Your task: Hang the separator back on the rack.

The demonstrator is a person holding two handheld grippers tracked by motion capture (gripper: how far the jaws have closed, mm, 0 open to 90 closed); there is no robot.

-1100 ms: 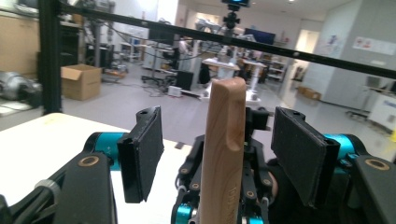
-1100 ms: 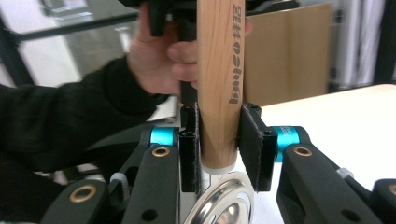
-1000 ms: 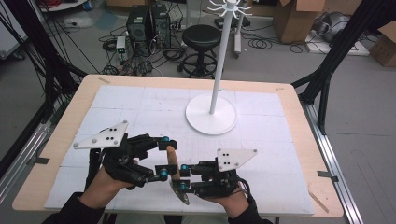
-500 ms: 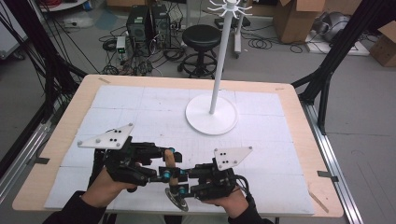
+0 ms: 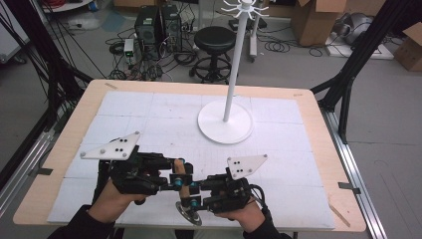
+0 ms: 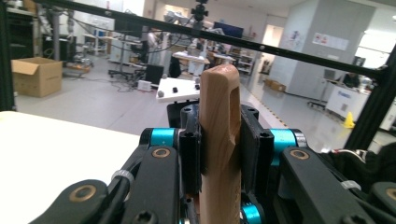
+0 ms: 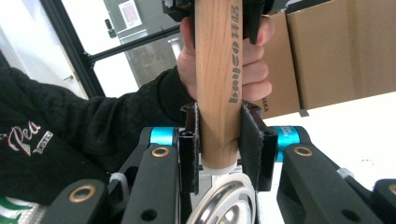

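Wood handle (image 6: 219, 140), stiff and light, sits clamped between the left gripper (image 5: 174, 173) jaws near its slotted end; right gripper (image 5: 196, 193) jaws clench it just above the heavier, slippery steel wheel (image 7: 224, 203).

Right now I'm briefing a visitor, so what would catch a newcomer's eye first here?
Near the table's front edge, the left tool and right tool both clamp one wooden-handled utensil, its metal disc end overhanging the edge. Behind them a tall white stand rises from its round base on the white mat.
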